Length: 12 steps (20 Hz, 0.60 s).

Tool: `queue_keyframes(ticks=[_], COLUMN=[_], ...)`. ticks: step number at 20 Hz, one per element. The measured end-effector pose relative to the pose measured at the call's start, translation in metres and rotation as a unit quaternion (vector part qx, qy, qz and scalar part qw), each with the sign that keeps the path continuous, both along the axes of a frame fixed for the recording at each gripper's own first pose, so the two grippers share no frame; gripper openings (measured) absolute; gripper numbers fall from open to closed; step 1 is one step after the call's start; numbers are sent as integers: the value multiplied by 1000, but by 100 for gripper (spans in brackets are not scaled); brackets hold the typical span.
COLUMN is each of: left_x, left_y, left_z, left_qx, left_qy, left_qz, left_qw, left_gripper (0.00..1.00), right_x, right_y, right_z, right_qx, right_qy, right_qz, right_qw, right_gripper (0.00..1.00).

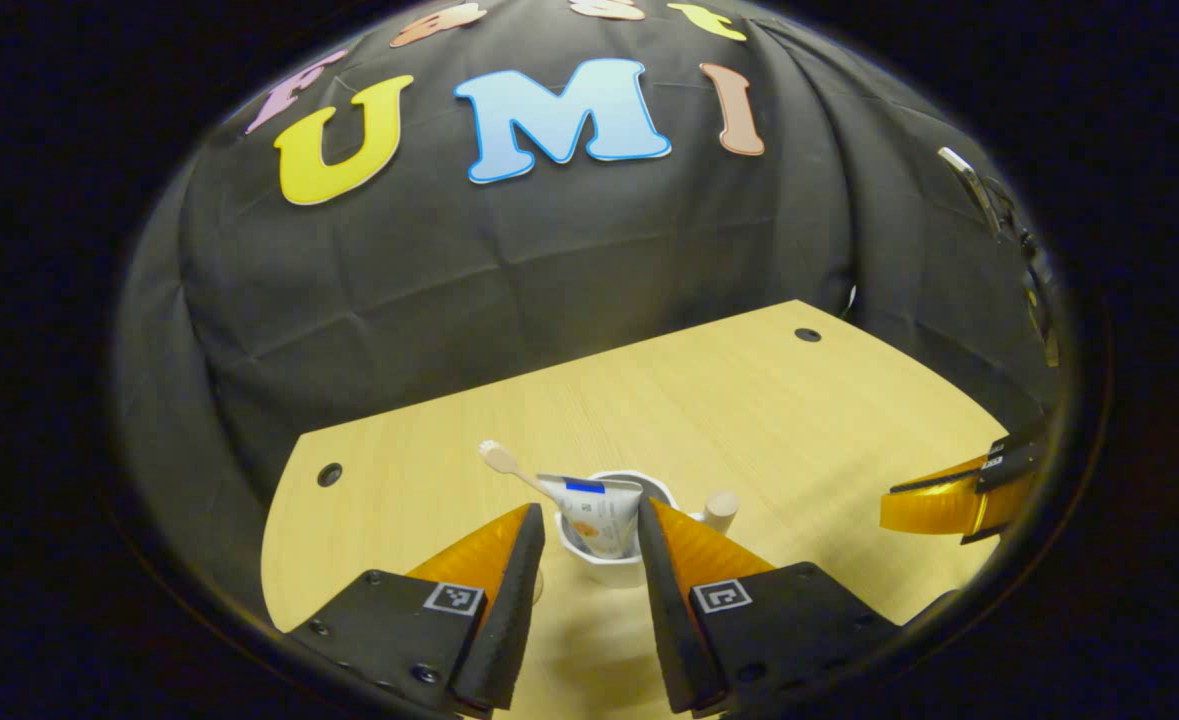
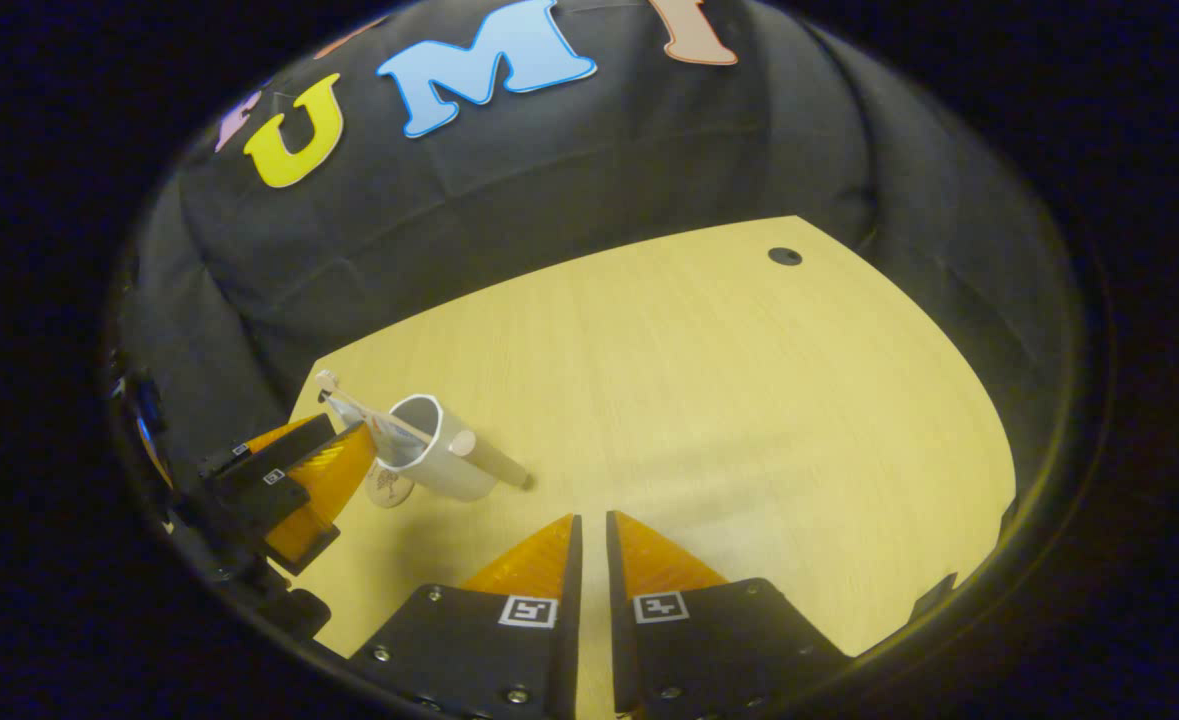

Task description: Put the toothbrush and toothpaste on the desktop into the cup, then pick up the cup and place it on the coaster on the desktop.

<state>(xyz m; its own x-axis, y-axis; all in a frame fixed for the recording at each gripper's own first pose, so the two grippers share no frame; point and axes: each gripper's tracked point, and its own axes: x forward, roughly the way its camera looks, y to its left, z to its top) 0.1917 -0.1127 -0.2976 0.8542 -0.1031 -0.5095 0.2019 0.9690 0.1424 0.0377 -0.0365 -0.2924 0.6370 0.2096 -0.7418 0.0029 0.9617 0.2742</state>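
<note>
A white cup [image 1: 599,565] with a wooden peg handle [image 1: 720,508] stands between the fingers of my left gripper [image 1: 594,510], which is shut on its sides. A toothpaste tube [image 1: 599,515] and a pale toothbrush [image 1: 499,458] stick out of the cup. In the right gripper view the cup [image 2: 449,460] is at the left, with the left gripper [image 2: 349,428] reaching it from the left. A small round coaster [image 2: 387,488] peeks out beside the cup's base; whether the cup rests on it is unclear. My right gripper [image 2: 589,520] is shut on nothing, apart from the cup.
The light wooden table [image 1: 749,400] has round cable holes at its far right [image 1: 807,334] and left [image 1: 329,474] corners. Black cloth hangs behind it. The right gripper [image 1: 889,500] shows at the right edge of the left gripper view.
</note>
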Motion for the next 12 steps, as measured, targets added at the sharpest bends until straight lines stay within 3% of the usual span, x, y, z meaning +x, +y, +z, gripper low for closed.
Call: queue_keyframes(ticks=[5,6,8,10,12], left_x=[-20,-25,-36,-49,-63], left_y=[23,28,42,57,70], left_z=[13,14,13,10,3], left_qx=[7,8,12,17,16], left_qy=[-13,-12,-10,-6,3], left_qz=[29,35,51,67,82], left_qw=[999,999,999,998,997], left_gripper=[61,61,61,61,61], right_x=[12,13,20,30,36], right_y=[25,28,34,41,53], right_z=[7,7,7,3,-3], right_qx=[-5,-6,-16,-28,-32], right_qy=[-7,-6,-5,-2,6], right_qz=[60,73,99,127,165], right_qw=[998,997,995,991,986], right_gripper=[17,13,20,17,25])
